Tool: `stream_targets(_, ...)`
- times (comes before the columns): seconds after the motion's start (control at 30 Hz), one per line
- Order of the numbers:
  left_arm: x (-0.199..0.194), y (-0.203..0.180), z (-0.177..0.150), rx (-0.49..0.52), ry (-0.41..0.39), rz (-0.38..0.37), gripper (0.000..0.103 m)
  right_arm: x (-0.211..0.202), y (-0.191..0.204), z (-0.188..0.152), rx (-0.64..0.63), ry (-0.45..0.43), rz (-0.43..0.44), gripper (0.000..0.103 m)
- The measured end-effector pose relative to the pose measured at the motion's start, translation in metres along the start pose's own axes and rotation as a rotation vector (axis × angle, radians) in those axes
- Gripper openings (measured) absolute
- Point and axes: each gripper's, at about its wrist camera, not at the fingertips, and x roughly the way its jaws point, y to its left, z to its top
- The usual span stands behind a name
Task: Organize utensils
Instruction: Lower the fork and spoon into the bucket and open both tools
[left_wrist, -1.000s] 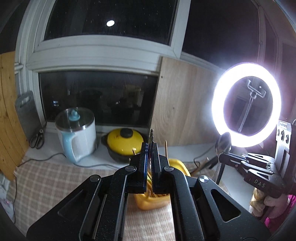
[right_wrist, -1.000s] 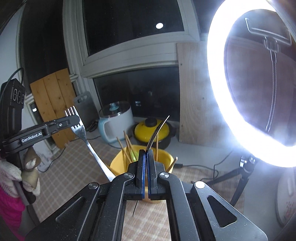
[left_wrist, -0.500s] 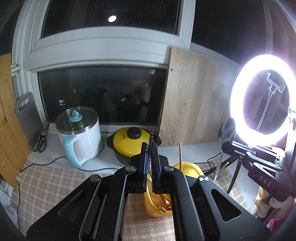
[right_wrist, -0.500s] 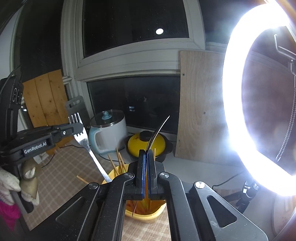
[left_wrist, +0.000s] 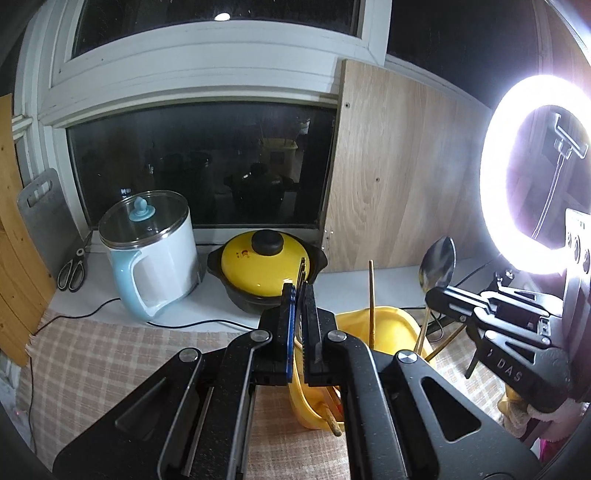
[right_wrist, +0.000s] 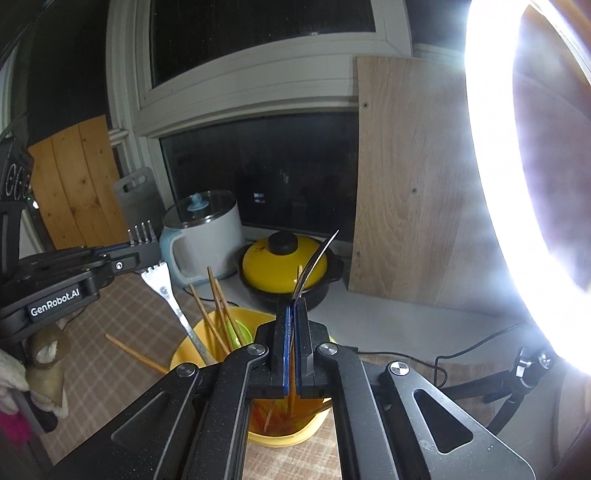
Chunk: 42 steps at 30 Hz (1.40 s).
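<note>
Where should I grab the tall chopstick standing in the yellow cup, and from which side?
Pinch the chopstick near its top, coming from above: it stands almost upright, well above the yellow cup rim, and only that upper part is exposed.

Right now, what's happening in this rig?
A person is sorting utensils into a yellow holder that already holds chopsticks. The left hand-held gripper is shut on a fork whose handle is already inside the holder. The right hand-held gripper is shut on a spoon just above it.

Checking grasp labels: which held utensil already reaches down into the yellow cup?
The fork in the left gripper; the spoon stays above.
</note>
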Motion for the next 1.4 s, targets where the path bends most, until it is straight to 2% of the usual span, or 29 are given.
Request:
stream_targets(0.43,0.019,-0.002,-0.007,-0.009,0.044,0.010,0.000,0.011,0.001,-0.021,0.010,0.069,0.035,0.000)
stream_targets(0.93,0.014,0.001,-0.007,-0.034,0.032,0.014,0.005,0.010,-0.006,-0.035,0.033,0.110,0.063,0.002)
stream_targets(0.97,0.013,0.001,-0.006,-0.034,0.029,0.016,0.008,0.010,-0.006,-0.035,0.034,0.112,0.064,0.002)
stream_targets(1.07,0.006,0.002,-0.005,-0.035,0.007,0.024,0.042,0.007,-0.006,-0.037,0.037,0.113,0.068,0.002)
stream_targets(1.4,-0.022,0.000,-0.007,-0.050,-0.038,0.030,0.044,-0.016,-0.004,-0.038,0.053,0.090,0.089,0.003)
